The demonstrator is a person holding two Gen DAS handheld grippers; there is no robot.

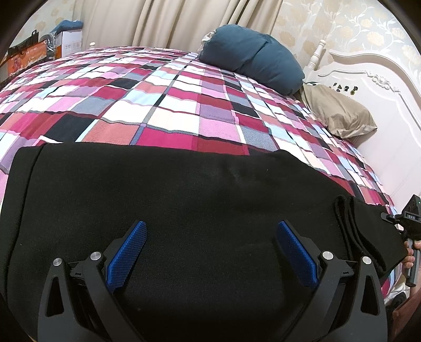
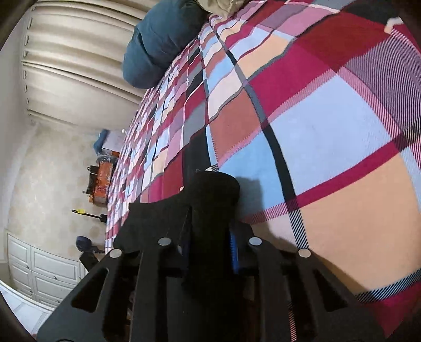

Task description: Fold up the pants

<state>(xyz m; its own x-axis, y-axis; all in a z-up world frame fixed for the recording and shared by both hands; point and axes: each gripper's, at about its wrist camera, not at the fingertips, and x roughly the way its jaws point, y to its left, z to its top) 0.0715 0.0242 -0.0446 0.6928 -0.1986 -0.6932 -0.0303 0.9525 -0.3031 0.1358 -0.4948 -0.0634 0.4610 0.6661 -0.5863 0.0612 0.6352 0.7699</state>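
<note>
Black pants (image 1: 184, 200) lie flat on the bed, near its front edge, long axis running left to right across the left wrist view. The right end shows stacked layers, so at least one fold looks done; this is a judgement.

Left gripper (image 1: 211, 247): jaws spread wide, poised over the middle of the cloth, blue pads (image 1: 126, 252) to either side, gripping nothing. Contact with the cloth cannot be told.

Right gripper (image 2: 210, 252): jaws pressed together on a bunch of the black cloth (image 2: 210, 194). In the left wrist view it sits at the pants' right end, so the right hand is the nearer one for carrying that end leftward along the long axis.

Surface: plaid bedspread (image 1: 171, 105), pink, red, white and blue. Beyond it: dark teal pillow (image 1: 252, 58), tan pillow (image 1: 339, 115), white headboard (image 1: 368, 86), beige curtains (image 1: 158, 23).
</note>
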